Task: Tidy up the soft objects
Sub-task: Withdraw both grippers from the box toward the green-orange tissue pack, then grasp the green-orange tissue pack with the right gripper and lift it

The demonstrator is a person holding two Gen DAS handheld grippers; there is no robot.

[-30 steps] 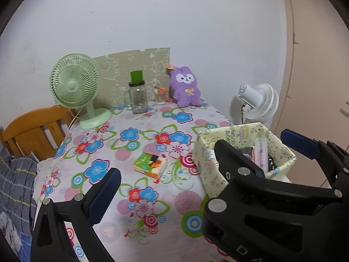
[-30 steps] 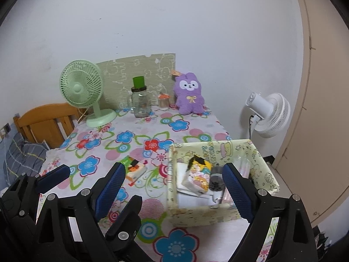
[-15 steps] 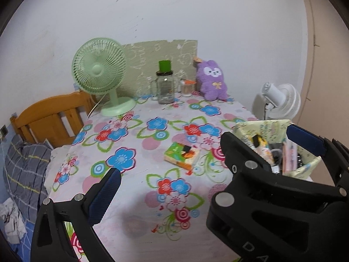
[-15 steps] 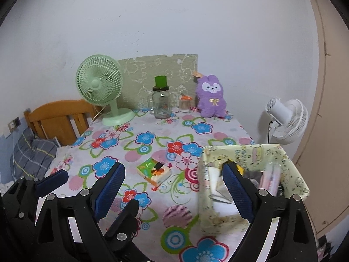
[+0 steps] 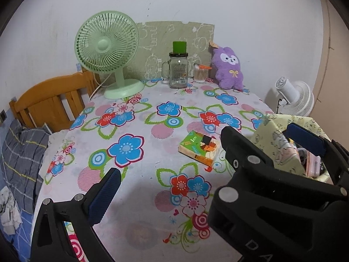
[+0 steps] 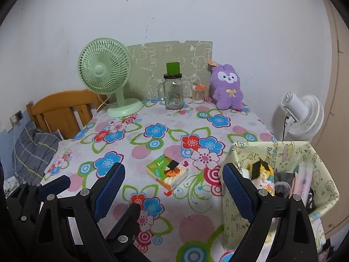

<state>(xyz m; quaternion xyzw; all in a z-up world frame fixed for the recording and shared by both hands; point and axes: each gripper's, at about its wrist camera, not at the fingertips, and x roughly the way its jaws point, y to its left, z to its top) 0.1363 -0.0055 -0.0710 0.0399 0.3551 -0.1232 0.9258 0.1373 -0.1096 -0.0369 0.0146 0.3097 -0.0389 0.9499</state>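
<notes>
Flowered tablecloth [image 6: 152, 118] covered the table. Left of the tissue pack [image 6: 167, 172] hung the left gripper [image 6: 87, 185]; the right gripper [image 6: 172, 192] straddled it, both wide and empty. Rightward stood the fabric bin [image 6: 283, 150]. A careless squeeze might crush the pack.

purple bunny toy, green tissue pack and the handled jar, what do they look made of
Purple bunny-shaped plush toy: fuzzy fabric, matte nap, likely stuffed. Small green-and-orange tissue pack: seemingly thin printed plastic film, with a slight sheen and soft rounded edges. Clear handled jar: probably glass, transparent with bright highlights, under a dark lid.
</notes>
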